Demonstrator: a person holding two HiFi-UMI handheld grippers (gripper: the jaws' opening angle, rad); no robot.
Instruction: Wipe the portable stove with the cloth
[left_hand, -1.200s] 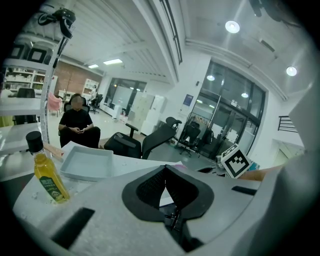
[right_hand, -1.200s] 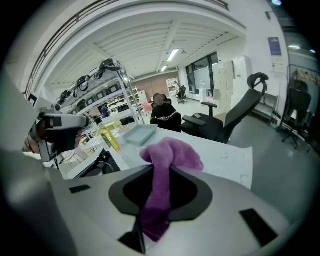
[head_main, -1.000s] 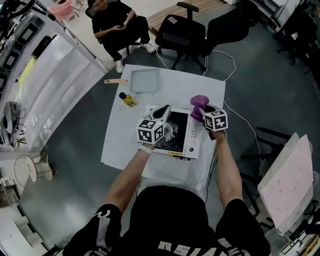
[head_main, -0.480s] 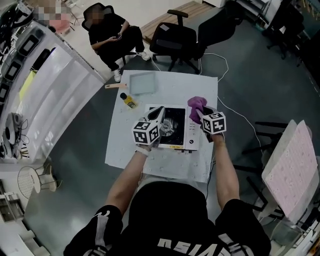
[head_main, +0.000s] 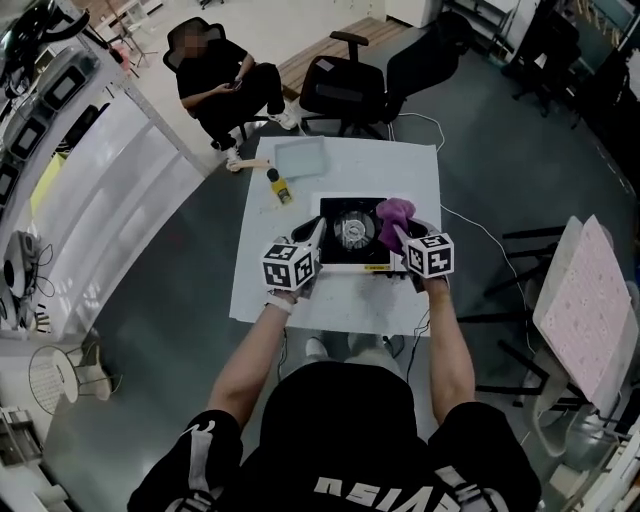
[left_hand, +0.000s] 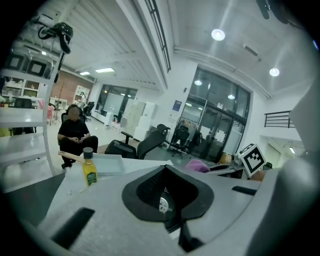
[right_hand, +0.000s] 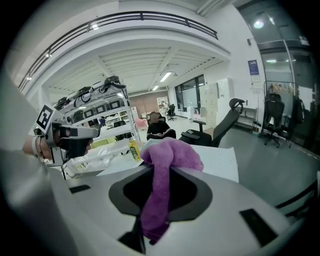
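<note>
While under stove (head_main: 352, 232), table (head_main: 400, 175); grey floor (head_main: 150, 330)

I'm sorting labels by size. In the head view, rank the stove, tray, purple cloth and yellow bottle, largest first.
1. portable stove
2. tray
3. purple cloth, bunched up, so its spread-out size is unsure
4. yellow bottle

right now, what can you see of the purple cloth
The purple cloth looks like soft, fuzzy fabric, bunched into a crumpled lump. The right gripper is shut on it: a narrow strip runs down between the jaws, and the bulk puffs out past their tips. In the head view it sits over the right side of the white portable stove; whether they touch is unclear.
</note>
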